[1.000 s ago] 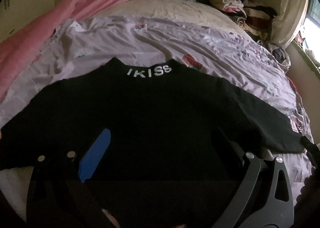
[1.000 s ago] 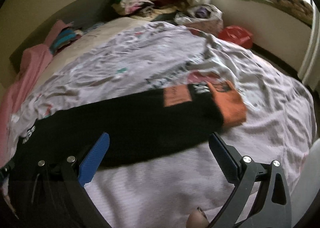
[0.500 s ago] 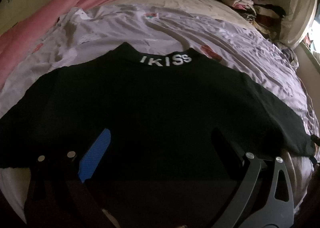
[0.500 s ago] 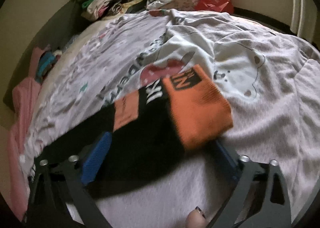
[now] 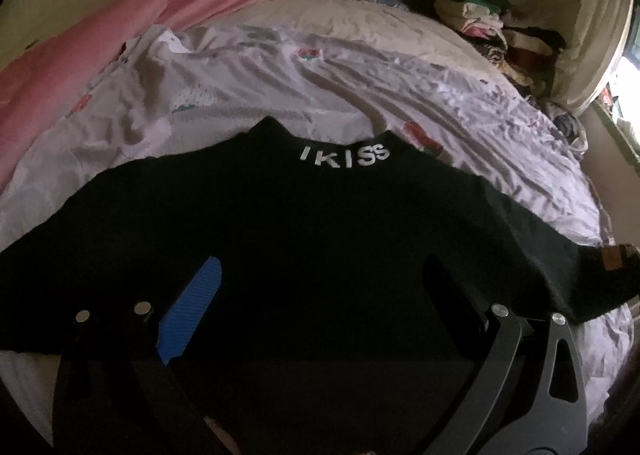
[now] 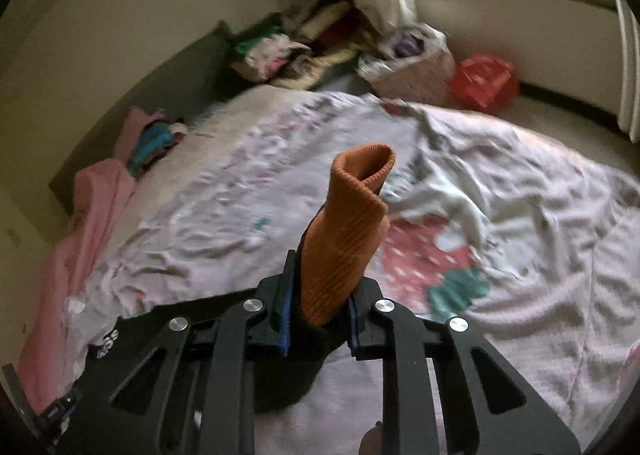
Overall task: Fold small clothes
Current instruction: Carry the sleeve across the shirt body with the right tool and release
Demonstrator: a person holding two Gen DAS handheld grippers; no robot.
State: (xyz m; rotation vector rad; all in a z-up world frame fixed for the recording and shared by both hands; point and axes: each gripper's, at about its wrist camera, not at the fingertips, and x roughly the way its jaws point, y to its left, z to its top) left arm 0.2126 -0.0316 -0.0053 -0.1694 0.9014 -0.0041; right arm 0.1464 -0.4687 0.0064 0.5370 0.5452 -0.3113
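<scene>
The right hand-held gripper clamps the black knit sweater's orange ribbed cuff; left hand-held gripper gapes, unanchored, so pulling could drag the body.

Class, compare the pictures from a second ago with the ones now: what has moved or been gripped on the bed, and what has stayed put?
The right claw, open a second ago, has closed on the orange cuff and lifted the sleeve end off the bedspread. The left claw stays open over the black sweater, which still lies flat, collar lettering up.
</scene>
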